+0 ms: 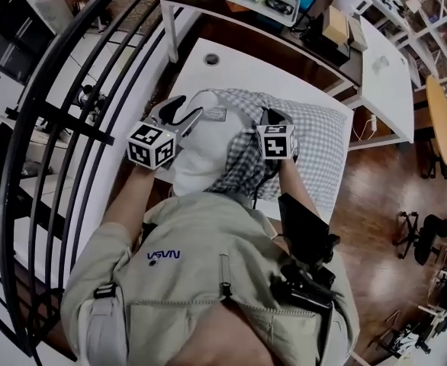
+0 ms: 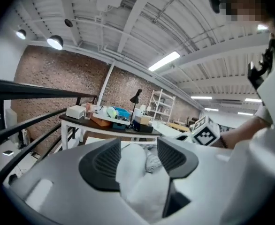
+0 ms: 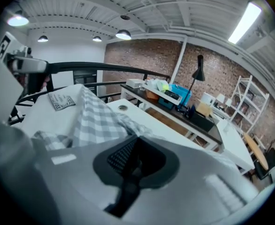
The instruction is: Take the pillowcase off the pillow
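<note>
A pillow lies on the white table (image 1: 235,58), its bare white end (image 1: 200,155) toward the left. The grey checked pillowcase (image 1: 319,139) covers the right part and is bunched up at the middle. My left gripper (image 1: 184,113) is at the bare end; in the left gripper view its jaws (image 2: 140,149) stand open with the white pillow (image 2: 133,177) bulging between them. My right gripper (image 1: 273,117) rests on the bunched edge of the case. In the right gripper view it (image 3: 133,142) is shut, and the checked pillowcase (image 3: 95,121) rises in a ridge into its tips.
A black curved railing (image 1: 63,128) runs along the left of the table. Behind it stands a dark desk (image 1: 284,29) loaded with boxes and trays. Another white table (image 1: 387,71) is at the right, above wooden floor (image 1: 376,197).
</note>
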Tool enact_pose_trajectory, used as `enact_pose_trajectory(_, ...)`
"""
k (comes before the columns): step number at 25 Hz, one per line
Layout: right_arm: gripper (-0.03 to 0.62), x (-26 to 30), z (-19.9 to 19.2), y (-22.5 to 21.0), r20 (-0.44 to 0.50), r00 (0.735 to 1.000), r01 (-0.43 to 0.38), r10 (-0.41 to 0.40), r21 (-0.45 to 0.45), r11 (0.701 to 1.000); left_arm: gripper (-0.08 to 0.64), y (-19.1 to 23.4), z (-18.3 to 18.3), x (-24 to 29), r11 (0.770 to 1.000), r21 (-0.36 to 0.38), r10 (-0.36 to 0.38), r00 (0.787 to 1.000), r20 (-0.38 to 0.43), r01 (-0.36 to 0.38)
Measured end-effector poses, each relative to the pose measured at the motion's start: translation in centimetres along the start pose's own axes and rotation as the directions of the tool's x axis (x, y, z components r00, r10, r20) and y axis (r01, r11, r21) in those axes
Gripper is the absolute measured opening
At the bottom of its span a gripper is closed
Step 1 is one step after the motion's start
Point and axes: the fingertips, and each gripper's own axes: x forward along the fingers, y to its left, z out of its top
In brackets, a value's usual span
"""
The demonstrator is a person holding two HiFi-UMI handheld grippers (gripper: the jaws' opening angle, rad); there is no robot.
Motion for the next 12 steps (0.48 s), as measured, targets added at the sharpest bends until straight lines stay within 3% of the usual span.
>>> enact_pose_trajectory(2, 0.008, -0.1, 0.2, 0.6, 0.011, 1.0, -0.015, 0.015, 0.001, 1.0, 0.261, 1.0, -1.8, 3.1, 0.999, 0.034, 0.021, 0.992, -0.125, -0.016)
enact_pose_trajectory(4, 0.008, -0.3, 0.3, 1.0, 0.024, 0.999, -0.047, 0.047, 0.014, 0.999, 0.275, 1.6, -4.6, 5.3, 0.997, 0.064, 0.047, 0.963, -0.267, -0.03)
enact_pose_trajectory(6, 0.015, -1.0, 1.0, 1.5, 0.043, 0.995, -0.092, 0.091, 0.028, 0.995, 0.238, 1.9, -6.6, 6.2, 0.995, 0.083, 0.074, 0.932, -0.356, -0.047)
enact_pose_trajectory(9, 0.042, -2.5, 3.4, 2.6, 0.106, 0.978, -0.184, 0.18, 0.032, 0.982, 0.114, 1.2, -6.9, 6.1, 0.995, 0.091, 0.075, 0.931, -0.357, -0.045)
enact_pose_trajectory(12, 0.101, -4.4, 7.5, 4.3, 0.197, 0.939, -0.285, 0.282, -0.014, 0.959, 0.075, -0.2, -6.1, 5.3, 0.991, 0.133, 0.059, 0.945, -0.321, -0.017)
